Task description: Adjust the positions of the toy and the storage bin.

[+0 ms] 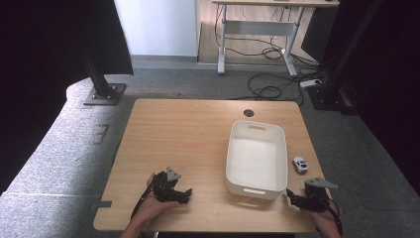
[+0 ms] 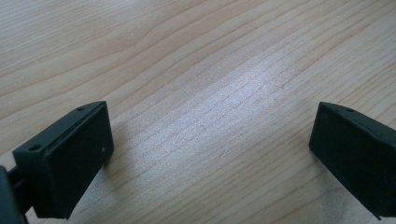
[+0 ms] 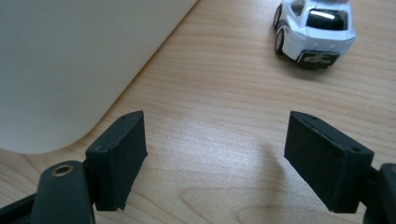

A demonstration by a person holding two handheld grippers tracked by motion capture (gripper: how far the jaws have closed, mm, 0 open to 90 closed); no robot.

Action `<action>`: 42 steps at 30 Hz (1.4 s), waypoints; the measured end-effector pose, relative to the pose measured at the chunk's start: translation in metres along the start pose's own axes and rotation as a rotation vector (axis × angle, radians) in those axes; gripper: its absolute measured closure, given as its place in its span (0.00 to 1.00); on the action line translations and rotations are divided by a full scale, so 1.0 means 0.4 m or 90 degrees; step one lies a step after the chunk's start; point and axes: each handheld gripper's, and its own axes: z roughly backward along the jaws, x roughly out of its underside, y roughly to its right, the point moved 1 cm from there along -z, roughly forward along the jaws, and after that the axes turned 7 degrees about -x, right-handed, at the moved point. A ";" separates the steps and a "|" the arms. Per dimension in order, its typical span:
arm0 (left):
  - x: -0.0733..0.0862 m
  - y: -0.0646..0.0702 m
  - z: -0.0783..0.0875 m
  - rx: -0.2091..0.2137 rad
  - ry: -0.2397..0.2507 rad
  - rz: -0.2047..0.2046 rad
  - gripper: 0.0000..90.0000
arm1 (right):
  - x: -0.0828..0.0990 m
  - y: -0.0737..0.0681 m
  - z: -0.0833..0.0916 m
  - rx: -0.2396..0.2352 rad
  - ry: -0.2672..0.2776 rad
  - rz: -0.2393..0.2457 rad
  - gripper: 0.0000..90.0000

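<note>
Pale wood grain covers the table, which stands on grey carpet with dark curtains at both sides. Nearest the person, the left gripper rests low on the wood near the front edge, held by a hand; in the left gripper view its jaws stand spread wide with bare wood between them. The right gripper sits at the front right corner, jaws likewise spread apart and holding nothing, just beside the near corner of a white bin. That bin is empty, with a handle slot at each end. Between the bin and the table's right edge sits a small white toy car, its rear toward the right gripper; the dark plate on its back carries writing too blurred to read. Wide open wood lies left of the bin. Farther off, a round cable hole marks the back edge, and beyond it a desk stands over loose cables on the floor.
</note>
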 end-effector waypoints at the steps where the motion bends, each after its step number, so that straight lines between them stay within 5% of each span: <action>1: 0.000 0.000 0.000 0.000 0.000 0.000 0.00 | 0.001 0.000 -0.002 0.000 -0.002 0.001 0.23; 9: 0.000 0.000 0.000 0.000 0.000 0.000 0.00 | 0.003 -0.002 -0.003 -0.006 -0.011 0.010 0.22; 16: -0.002 0.000 -0.002 0.003 0.000 -0.003 0.00 | 0.001 0.007 0.002 -0.007 -0.021 -0.027 0.21; 31: -0.003 0.000 -0.003 0.004 0.001 -0.004 0.00 | 0.001 0.005 0.008 0.002 -0.015 -0.020 0.21; 42: -0.003 0.000 -0.003 0.004 0.001 -0.004 0.00 | -0.021 -0.006 0.044 0.019 0.044 -0.030 0.26</action>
